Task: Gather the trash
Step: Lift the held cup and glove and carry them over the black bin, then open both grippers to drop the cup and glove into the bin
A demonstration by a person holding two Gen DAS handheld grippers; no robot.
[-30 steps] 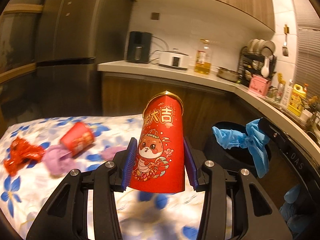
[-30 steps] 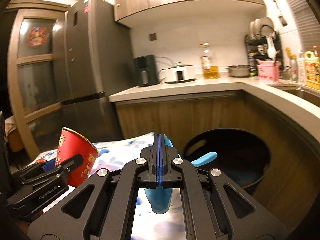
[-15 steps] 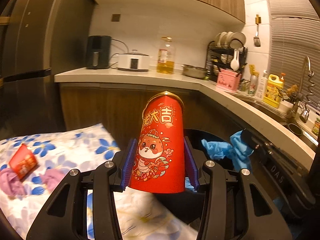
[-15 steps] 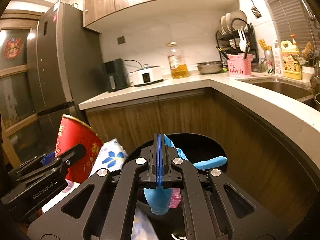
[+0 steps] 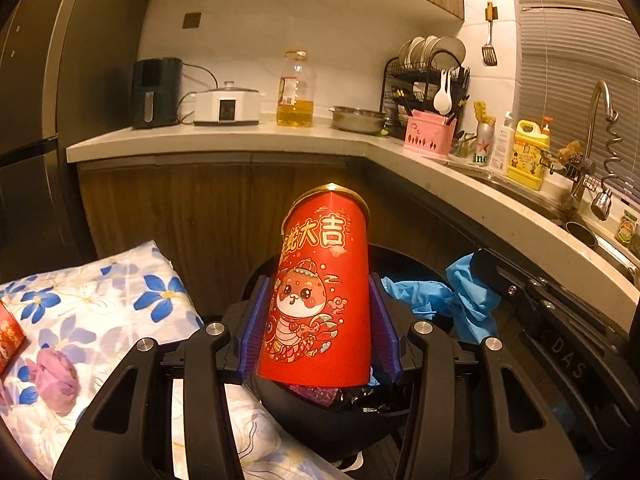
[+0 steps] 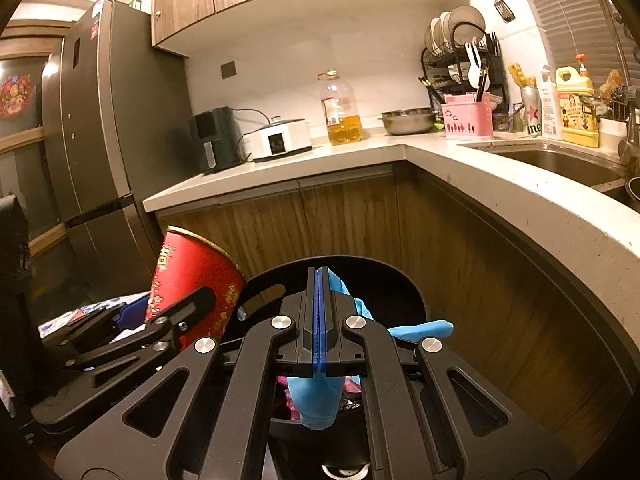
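Observation:
A red paper cup (image 5: 320,292) with a cartoon snake stands upside down between the blue pads of my left gripper (image 5: 318,280), which is shut on it. The cup hangs over the open black trash bin (image 5: 304,420), where dark and pink wrappers lie. My right gripper (image 6: 319,276) is shut on a blue glove (image 6: 316,400) that dangles over the same bin (image 6: 400,280). In the right wrist view the cup (image 6: 192,276) and left gripper (image 6: 160,320) sit to the left. In the left wrist view the glove (image 5: 440,300) shows at the right.
A table with a floral cloth (image 5: 100,300) lies to the left, holding a crumpled purple tissue (image 5: 54,376) and another red cup (image 5: 8,340) at the picture's edge. Wooden cabinets and a countertop (image 5: 240,136) wrap behind and right of the bin. A fridge (image 6: 100,140) stands far left.
Both grippers have swung right, from above the floral table to above the black bin. The cup and the glove stay gripped.

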